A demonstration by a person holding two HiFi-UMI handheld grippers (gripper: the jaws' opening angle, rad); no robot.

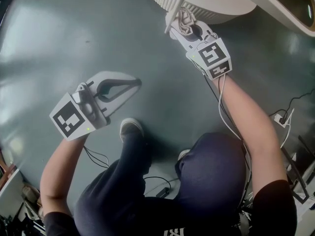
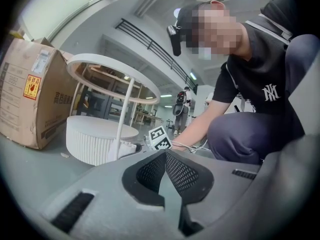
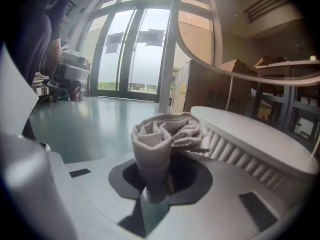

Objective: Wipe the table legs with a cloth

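The cloth point(image 3: 164, 143) was pale beige-grey, soft and bunched into loose rolled folds. Its lower end was pinched between the jaws of the right tool point(image 3: 154, 196), and its crumpled upper part stood free above them. In the head view the cloth point(image 1: 185, 22) lay just beside the lower end of a table leg point(image 1: 176, 9); whether they touched could not be told. That leg was a thin white rod, slanted, rising from the low ribbed round base point(image 2: 92, 140) to the ring-shaped tabletop point(image 2: 100, 60).
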